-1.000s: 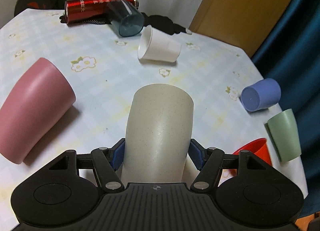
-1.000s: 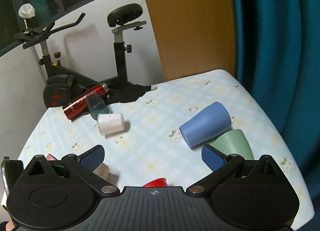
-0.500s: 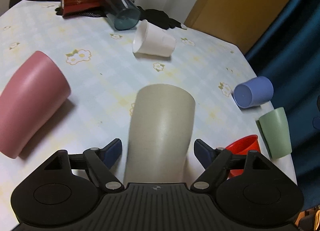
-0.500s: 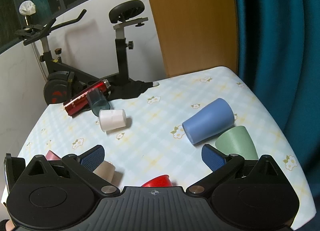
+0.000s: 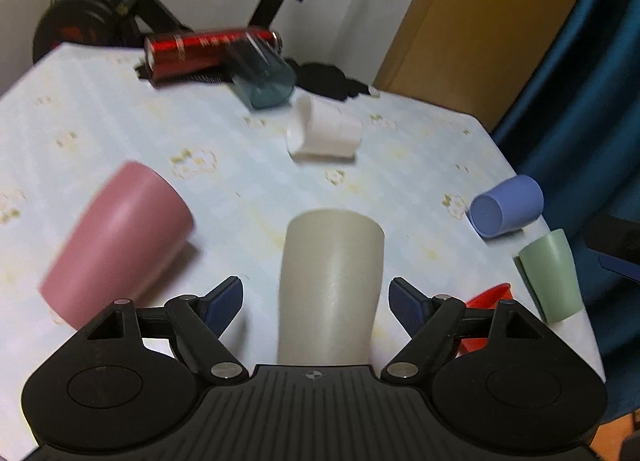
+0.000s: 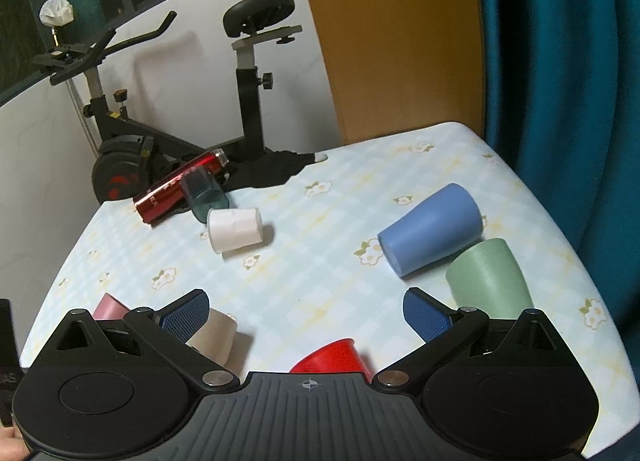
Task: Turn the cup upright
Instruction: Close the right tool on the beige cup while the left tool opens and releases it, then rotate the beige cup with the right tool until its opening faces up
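A beige cup (image 5: 330, 285) stands on the flowered tablecloth (image 5: 120, 133), base up, between the fingers of my left gripper (image 5: 316, 299). The left gripper is open, its blue pads apart from the cup on both sides. The beige cup also shows in the right wrist view (image 6: 214, 335), behind the left finger. My right gripper (image 6: 306, 311) is open and empty above the near table edge, with a red cup (image 6: 330, 355) just below it.
Cups lie on their sides: pink (image 5: 116, 237), white (image 5: 322, 131), blue (image 5: 506, 211), green (image 5: 548, 275), and a clear teal glass (image 5: 262, 75). A red bottle (image 5: 208, 51) lies at the far edge. An exercise bike (image 6: 168, 113) stands behind the table.
My left gripper opened and let go of the beige cup, then pulled back a little. The cup stays standing. The right gripper barely moved.
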The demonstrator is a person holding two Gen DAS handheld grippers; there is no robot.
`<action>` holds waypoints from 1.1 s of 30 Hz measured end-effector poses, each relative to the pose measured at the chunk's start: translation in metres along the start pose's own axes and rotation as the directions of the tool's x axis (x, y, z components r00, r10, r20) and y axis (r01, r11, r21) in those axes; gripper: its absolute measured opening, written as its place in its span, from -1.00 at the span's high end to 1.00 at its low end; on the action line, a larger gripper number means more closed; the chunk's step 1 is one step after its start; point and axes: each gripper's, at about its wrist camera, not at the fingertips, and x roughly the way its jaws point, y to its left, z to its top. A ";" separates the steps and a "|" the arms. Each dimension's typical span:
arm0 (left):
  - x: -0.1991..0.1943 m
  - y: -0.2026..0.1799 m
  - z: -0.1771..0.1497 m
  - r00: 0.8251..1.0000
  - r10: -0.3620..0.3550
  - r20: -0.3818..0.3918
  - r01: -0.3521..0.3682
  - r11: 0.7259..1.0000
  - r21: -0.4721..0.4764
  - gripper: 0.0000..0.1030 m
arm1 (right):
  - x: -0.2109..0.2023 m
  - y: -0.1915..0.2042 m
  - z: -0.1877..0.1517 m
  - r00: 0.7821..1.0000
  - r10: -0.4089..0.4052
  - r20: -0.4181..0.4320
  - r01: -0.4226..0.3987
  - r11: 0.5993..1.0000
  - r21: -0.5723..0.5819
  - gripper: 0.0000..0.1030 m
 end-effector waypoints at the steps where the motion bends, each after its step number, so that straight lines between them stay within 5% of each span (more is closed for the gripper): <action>1: -0.004 0.002 0.001 1.000 0.008 0.013 -0.008 1.000 0.006 -0.60 | 0.001 0.001 0.000 1.000 0.002 -0.002 -0.002 1.000 -0.002 -0.99; 13: -0.065 0.051 0.020 0.967 0.165 0.194 -0.160 0.986 -0.040 -0.60 | 0.018 0.028 -0.007 0.996 0.078 -0.033 -0.079 0.996 -0.035 -0.99; 25: -0.109 0.125 0.032 0.903 0.357 0.240 -0.313 0.928 -0.202 -0.60 | 0.075 0.084 -0.014 0.964 0.198 -0.175 -0.219 0.970 -0.107 -0.93; 33: -0.119 0.140 0.030 0.890 0.387 0.243 -0.330 0.912 -0.244 -0.60 | 0.111 0.117 -0.016 0.946 0.177 -0.270 -0.222 0.964 -0.145 -0.91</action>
